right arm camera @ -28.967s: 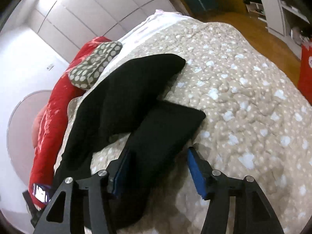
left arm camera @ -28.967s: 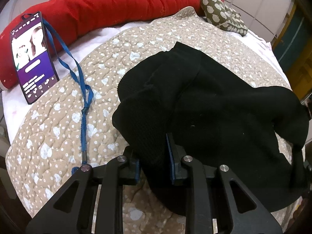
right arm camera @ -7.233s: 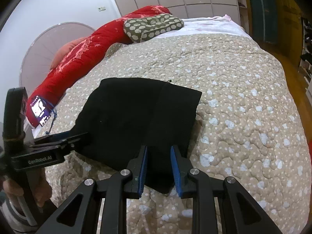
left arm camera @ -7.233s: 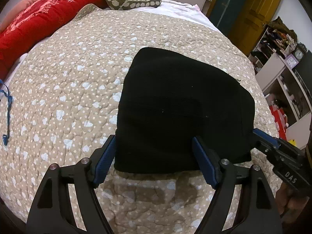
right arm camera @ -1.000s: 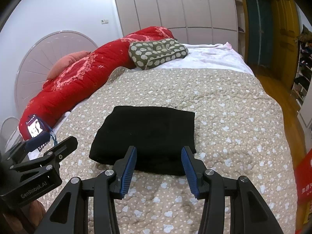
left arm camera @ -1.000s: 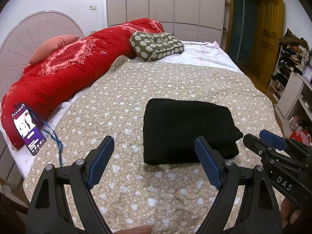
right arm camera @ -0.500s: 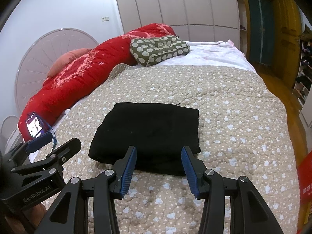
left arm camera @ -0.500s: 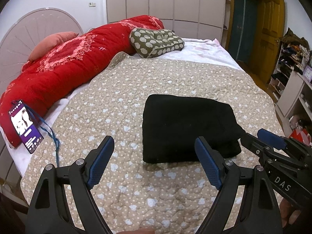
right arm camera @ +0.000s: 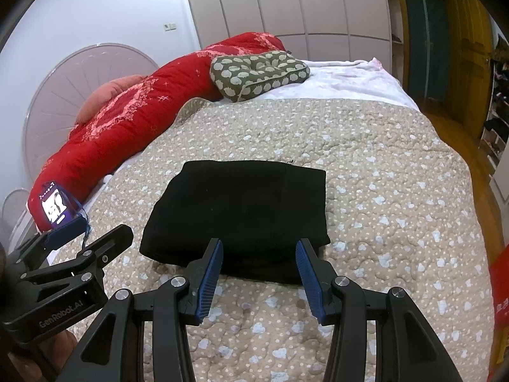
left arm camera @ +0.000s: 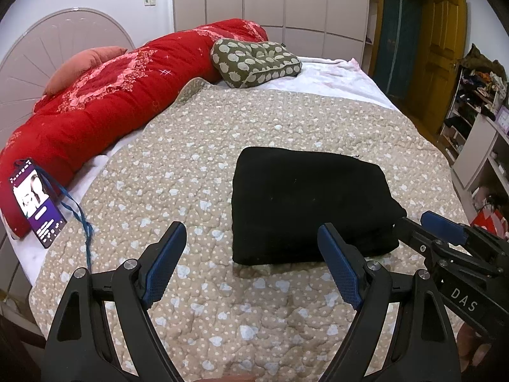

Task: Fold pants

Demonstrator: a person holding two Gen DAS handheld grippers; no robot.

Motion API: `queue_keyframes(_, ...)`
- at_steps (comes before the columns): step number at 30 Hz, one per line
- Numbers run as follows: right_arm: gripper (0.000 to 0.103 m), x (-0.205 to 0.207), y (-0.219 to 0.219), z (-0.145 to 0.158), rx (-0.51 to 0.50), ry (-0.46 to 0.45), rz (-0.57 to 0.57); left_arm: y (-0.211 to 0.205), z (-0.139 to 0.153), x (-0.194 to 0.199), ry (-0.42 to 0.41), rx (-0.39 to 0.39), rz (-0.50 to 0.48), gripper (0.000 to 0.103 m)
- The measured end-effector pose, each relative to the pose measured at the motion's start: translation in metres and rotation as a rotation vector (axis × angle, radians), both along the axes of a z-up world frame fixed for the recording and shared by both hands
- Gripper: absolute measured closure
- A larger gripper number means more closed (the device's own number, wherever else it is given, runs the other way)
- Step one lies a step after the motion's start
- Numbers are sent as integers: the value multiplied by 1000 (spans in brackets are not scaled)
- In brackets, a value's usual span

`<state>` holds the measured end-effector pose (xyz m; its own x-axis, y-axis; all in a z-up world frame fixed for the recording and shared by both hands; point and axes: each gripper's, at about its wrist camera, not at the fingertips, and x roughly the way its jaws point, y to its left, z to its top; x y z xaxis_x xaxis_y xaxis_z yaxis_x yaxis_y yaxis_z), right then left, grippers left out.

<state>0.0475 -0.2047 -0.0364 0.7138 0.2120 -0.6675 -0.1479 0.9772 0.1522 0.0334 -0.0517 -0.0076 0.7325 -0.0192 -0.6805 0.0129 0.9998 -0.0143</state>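
At the far left, a phone (left arm camera: 36,202) on a blue lanyard (left arm camera: 78,213) is seen leaning against a red quilt (left arm camera: 105,102), which is laid along the left side of the bed (left arm camera: 334,78). A pink pillow (left arm camera: 82,63) is noted on the quilt by the headboard (left arm camera: 47,38), and a green patterned cushion (left arm camera: 254,62) is set at the quilt's far end. A beige dotted bedspread (left arm camera: 178,165) is spread over the bed.

The left tongs (left arm camera: 251,264) are held spread wide above the near edge of the bedspread, with nothing between the blue pads (left arm camera: 163,265). The pants (left arm camera: 308,200) are found folded into a compact black rectangle, lying flat near the middle of the bedspread, just beyond both tongs and untouched by either.

The right tongs (right arm camera: 259,270) are likewise held apart and empty, with their tips close to the near edge of the pants. At the right, a yellow door (left arm camera: 442,44) and shelves (left arm camera: 477,121) are observed beside the bed.
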Motion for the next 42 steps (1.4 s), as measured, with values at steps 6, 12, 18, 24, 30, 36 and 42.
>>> queue_keyframes(6,57,2,-3,-3,3,6,-3,0,-5,3,13,-4,-2,18)
queue_keyframes(12,57,4,-4,-8,1,21,-3,1,-8,5,23,-6,-1,18)
queue_keyframes(18,57,5,-2,-7,-3,22,0,0,-10,7,30,-7,-5,18)
queue_keyframes(24,57,7,0,-8,-10,27,4,1,-11,10,37,-13,-5,18)
queue_keyframes(30,57,9,0,-8,-10,30,7,-1,-12,13,42,-17,-13,18)
queue_keyframes(36,57,14,0,-13,-7,43,10,0,-16,16,49,-26,-12,18)
queue_keyframes(42,57,17,-1,-18,-8,54,11,1,-18,18,56,-25,-10,18)
